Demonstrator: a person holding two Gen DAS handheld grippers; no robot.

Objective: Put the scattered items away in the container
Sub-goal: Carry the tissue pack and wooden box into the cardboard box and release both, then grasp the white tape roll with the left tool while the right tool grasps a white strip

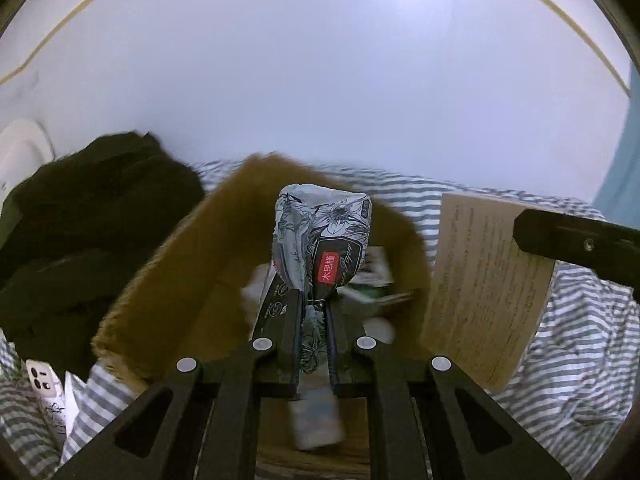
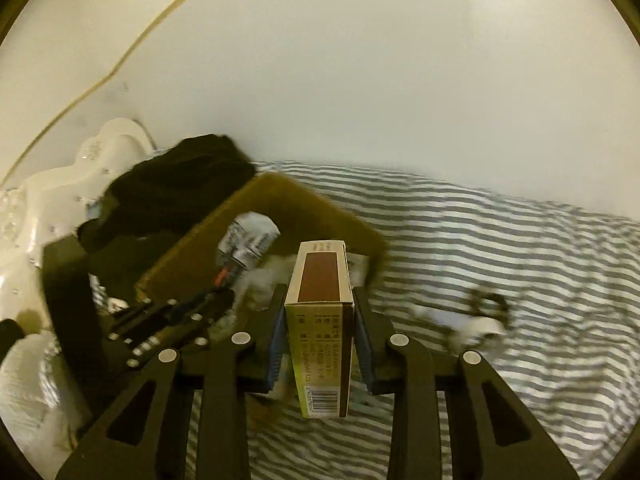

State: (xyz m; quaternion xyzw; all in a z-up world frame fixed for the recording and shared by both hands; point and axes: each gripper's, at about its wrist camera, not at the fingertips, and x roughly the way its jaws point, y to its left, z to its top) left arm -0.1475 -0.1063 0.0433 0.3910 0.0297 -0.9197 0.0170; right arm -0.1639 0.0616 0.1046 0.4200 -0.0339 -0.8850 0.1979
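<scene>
The left claw (image 1: 314, 312) pinches a tissue pack (image 1: 320, 240), long axis pointing ahead over the open cardboard box (image 1: 168, 276). The right claw (image 2: 319, 320) clamps a carton (image 2: 320, 308); the box lies ahead-left on the bed (image 2: 500, 240).

The left gripper (image 1: 313, 300) fills the lower middle of its own view, its two dark fingers (image 1: 290, 320) drawn close together and pinching a soft tissue pack (image 1: 324, 240) that sticks up between them. In the right wrist view it shows at lower left, tilted. The right gripper (image 2: 319, 292) sits at the lower centre of its view, blue-padded fingers (image 2: 366, 328) clamped against both sides of a small box (image 2: 320, 280) standing upright. One of its fingers reaches into the left view's right edge.
</scene>
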